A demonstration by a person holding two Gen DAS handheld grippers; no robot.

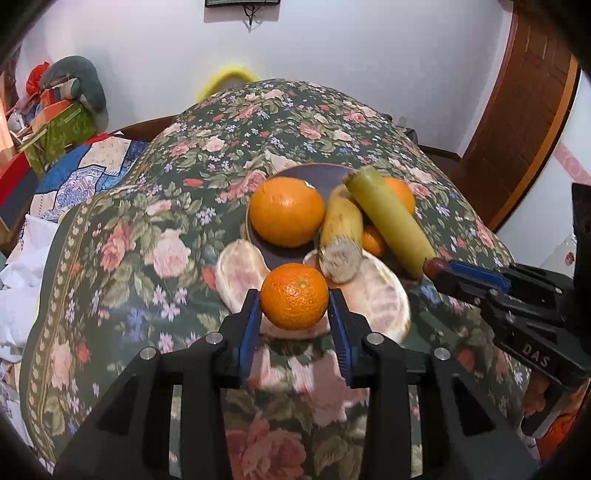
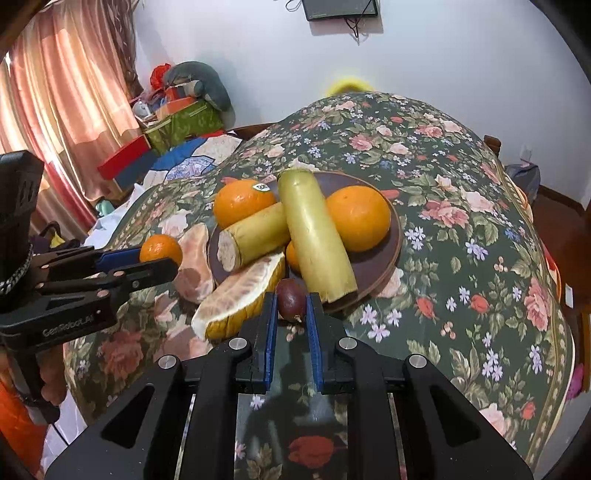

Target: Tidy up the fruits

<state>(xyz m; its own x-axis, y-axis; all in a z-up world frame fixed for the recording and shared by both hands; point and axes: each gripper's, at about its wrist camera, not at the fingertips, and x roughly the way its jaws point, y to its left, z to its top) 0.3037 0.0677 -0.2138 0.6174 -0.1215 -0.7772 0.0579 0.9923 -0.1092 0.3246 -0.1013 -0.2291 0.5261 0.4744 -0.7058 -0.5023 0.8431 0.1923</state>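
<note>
Holding oranges (image 2: 357, 218) and stalks (image 2: 314, 232), plate (image 2: 391, 254); left tool (image 1: 294, 295) clamps mandarin (image 1: 294, 295), right tool (image 2: 291, 301) clamps plum (image 2: 291, 299).

A floral tablecloth (image 2: 461, 221) in dark green with pink roses is spread over the table. Behind the tablecloth's far edge a yellow rounded object (image 2: 349, 85) is partly seen; what it is cannot be told. On the white wall (image 2: 443, 66) above the tablecloth a dark screen (image 2: 340, 9) is mounted, with a cable hanging below it. Left of the tablecloth a blue and white patterned quilt (image 1: 85, 173) is laid, with a green box (image 2: 184, 123) and a red box (image 2: 123, 157) beyond it. A grey stuffed item (image 2: 205, 83) is piled on top of the green box. Pink curtains (image 2: 66, 85) are hung further left. A brown wooden door (image 1: 528, 122) is seen right of the tablecloth.
</note>
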